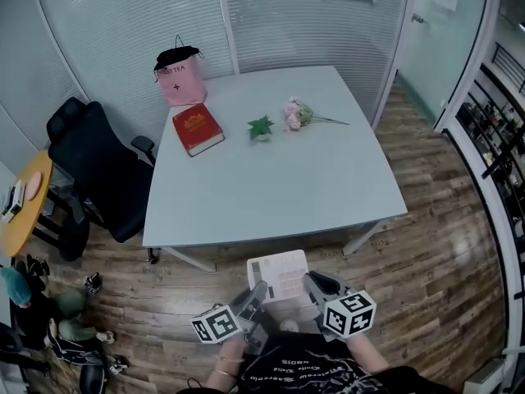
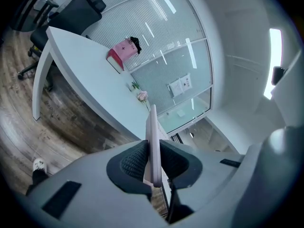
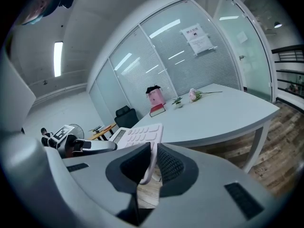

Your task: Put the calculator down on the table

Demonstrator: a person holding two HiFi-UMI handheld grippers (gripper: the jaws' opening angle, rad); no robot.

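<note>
The calculator (image 1: 279,276) hangs keys-up just short of the counter's (image 1: 271,189) near edge, not yet over it. The left gripper (image 1: 257,292) has its fingers (image 2: 133,161) pinched on its left edge, and the right gripper (image 1: 315,284) pinches its right edge. I'd carry it level over the counter's bare near part, lower until flat, then loosen both sides together. Both grippers point toward the counter, tipped slightly down.

I see a pink bag (image 1: 181,82) near the top, a red book (image 1: 198,129) just below it, pink flowers (image 1: 294,114) further right, and a black chair (image 1: 94,167) at left.
</note>
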